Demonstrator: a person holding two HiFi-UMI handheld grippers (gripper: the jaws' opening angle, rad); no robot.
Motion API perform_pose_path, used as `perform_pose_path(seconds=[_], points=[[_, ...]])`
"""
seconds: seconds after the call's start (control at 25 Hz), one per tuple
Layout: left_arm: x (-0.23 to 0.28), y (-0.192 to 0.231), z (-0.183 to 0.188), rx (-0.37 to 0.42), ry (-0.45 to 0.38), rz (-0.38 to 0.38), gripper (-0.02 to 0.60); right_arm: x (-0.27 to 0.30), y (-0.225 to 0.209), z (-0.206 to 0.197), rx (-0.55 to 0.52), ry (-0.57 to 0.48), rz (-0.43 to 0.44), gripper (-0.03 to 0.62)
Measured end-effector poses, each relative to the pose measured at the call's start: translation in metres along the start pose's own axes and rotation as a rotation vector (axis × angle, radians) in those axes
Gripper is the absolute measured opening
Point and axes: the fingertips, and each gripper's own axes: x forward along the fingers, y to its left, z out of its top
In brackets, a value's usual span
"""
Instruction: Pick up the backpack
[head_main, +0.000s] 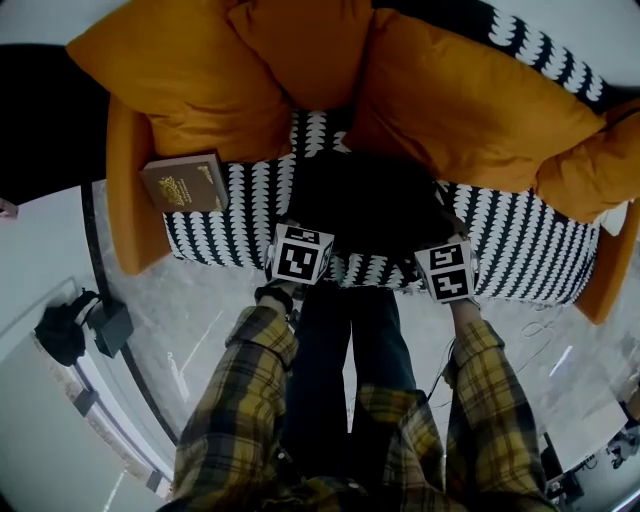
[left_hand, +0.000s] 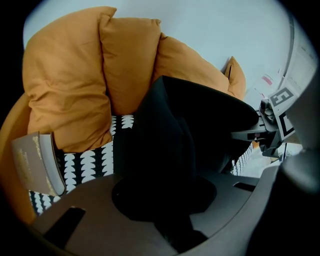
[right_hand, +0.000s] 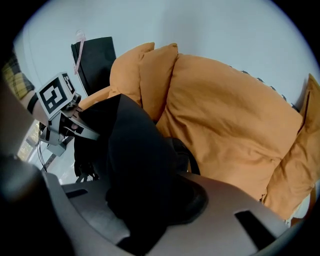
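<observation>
Here the black backpack (head_main: 370, 205) sits mid-frame in the head view on the patterned sofa seat (head_main: 520, 250), its long axis running left to right, with the left gripper (left_hand: 167, 200) clamped on its left end and the right gripper (right_hand: 145, 200) clamped on its right end, both equally near.

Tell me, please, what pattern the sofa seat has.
Sofa seat: black with rows of white scallops; clearest in the head view.

No text can be read. Gold lettering is seen on the brown book (head_main: 185, 183) at the frame's left, but it is too small to be made out.
</observation>
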Motion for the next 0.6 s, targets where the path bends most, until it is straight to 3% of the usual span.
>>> perform_pose_path(seconds=[0.16, 0.6], points=[[-0.003, -0.003, 0.000, 0.002, -0.008, 0.012, 0.059, -0.001, 0.006, 0.004, 0.008, -0.009, 0.017, 0.040], [-0.012, -0.006, 0.005, 0.063, -0.021, 0.029, 0.040, -0.011, 0.009, 0.009, 0.005, -0.014, 0.034, 0.031]])
